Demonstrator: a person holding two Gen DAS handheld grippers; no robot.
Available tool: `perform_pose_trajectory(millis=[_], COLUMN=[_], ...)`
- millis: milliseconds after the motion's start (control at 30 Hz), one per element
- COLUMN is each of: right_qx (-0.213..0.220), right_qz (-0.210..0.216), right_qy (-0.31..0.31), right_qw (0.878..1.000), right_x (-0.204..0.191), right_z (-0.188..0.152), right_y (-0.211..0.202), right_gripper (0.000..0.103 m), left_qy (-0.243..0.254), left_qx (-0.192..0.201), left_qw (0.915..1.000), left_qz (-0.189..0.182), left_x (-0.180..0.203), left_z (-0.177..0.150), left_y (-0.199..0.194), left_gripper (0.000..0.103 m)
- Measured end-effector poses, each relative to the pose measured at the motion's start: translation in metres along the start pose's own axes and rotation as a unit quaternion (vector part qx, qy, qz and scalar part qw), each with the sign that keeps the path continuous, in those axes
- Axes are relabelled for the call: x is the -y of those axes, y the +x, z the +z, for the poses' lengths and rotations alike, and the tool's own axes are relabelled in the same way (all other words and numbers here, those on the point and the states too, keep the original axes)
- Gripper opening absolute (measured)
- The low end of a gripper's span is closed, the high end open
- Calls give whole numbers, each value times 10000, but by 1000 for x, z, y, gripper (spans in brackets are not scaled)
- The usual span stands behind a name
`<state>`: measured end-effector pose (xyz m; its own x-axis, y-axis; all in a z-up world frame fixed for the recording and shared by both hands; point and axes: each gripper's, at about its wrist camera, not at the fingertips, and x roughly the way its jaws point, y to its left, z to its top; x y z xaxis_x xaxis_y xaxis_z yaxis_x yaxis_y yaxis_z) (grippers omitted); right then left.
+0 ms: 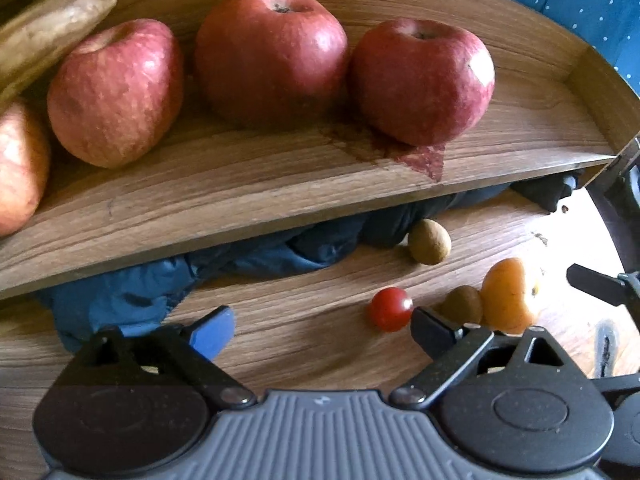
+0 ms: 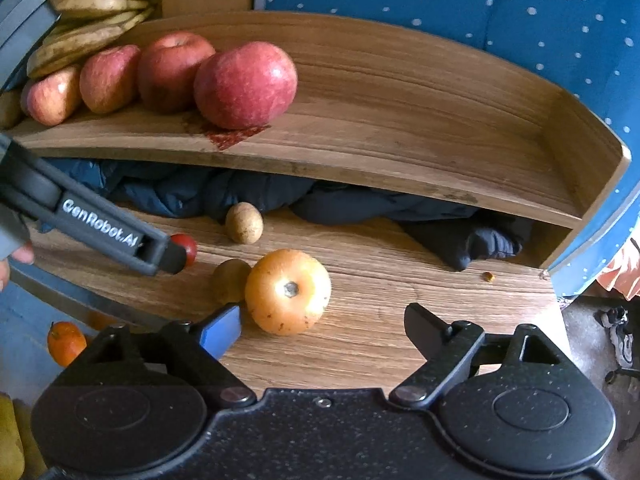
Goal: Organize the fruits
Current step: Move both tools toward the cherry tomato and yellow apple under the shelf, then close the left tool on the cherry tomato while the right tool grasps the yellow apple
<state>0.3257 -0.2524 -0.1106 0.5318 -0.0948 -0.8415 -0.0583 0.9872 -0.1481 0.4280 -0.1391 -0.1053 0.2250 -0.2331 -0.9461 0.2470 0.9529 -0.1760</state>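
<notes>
A: What was closest to the right gripper (image 2: 322,330)?
B: A round orange fruit (image 2: 288,291) on the wooden table (image 2: 400,320). The jaws were spread wide, holding nothing.
A: And the left gripper (image 1: 324,326)?
B: Spread wide too, empty. A small red tomato (image 1: 390,309) sat just by its black fingertip (image 1: 430,326).
A: What else lay there?
B: Two small brown fruits, one (image 2: 230,280) touching the orange fruit, one (image 2: 244,223) further back by a dark blue cloth (image 2: 192,192).
A: And up high?
B: Four red apples (image 2: 246,84) in a row on the wooden shelf (image 2: 400,120), then yellow-brown bananas (image 2: 92,24) at the far left.
</notes>
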Motion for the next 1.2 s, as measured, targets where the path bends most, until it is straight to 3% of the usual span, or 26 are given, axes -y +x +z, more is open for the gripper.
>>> perform_pose_trajectory(millis=[267, 567, 833, 1200], right_qx=[-65, -55, -49, -7], right_qz=[-32, 87, 147, 251], right_qy=[-141, -187, -248, -286], right_qw=[9999, 9998, 9996, 9993], right_x=[-6, -9, -12, -6], right_z=[4, 6, 8, 8], right_y=[9, 15, 17, 10], right_gripper=[80, 67, 58, 50], left_qy=[-62, -46, -90, -154], left_qx=[258, 419, 424, 316], left_qw=[9994, 9977, 9964, 9967], left_qz=[-226, -526, -727, -738], left_x=[-6, -4, -3, 2], left_z=[-11, -12, -8, -11], left_y=[-8, -22, -20, -18], left_gripper=[84, 63, 43, 25])
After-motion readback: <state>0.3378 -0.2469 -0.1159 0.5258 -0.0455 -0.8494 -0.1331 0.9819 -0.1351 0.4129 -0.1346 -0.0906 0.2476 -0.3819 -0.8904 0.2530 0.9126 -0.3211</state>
